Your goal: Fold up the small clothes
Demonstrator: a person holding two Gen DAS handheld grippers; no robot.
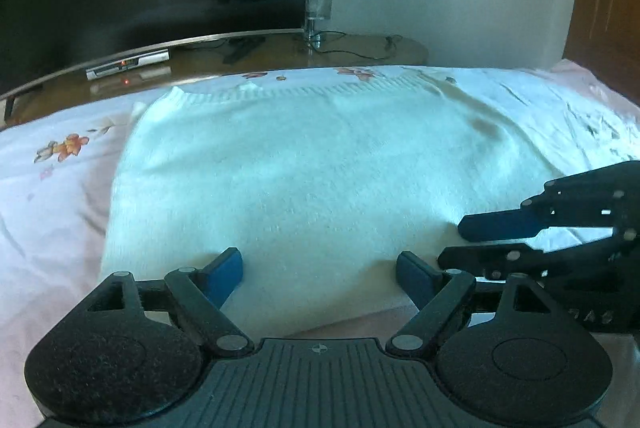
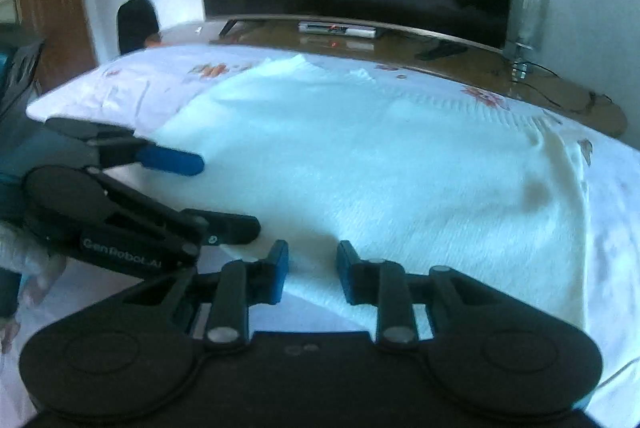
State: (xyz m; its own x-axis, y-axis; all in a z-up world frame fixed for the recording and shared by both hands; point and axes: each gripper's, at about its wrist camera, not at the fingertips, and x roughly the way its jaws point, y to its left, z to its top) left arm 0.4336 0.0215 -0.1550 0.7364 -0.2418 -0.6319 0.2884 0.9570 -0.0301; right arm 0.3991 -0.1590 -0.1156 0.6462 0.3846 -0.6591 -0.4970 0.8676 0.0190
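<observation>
We bring 2 black, blue-padded grippers to the near edge of a white knitted sweater (image 1: 312,167) lying flat on a floral pink bedsheet (image 1: 52,187), centre frame, ribbed hem toward the upper frame. The left gripper (image 1: 320,274) gapes wide, the right gripper (image 2: 312,274) half-open, neither holding anything. Likely next: pinch this edge and fold. The sweater's long axis appears left-right.

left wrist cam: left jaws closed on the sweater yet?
No: the left gripper has its jaws spread wide over the white sweater's near edge, with no fabric pinched between them.
</observation>
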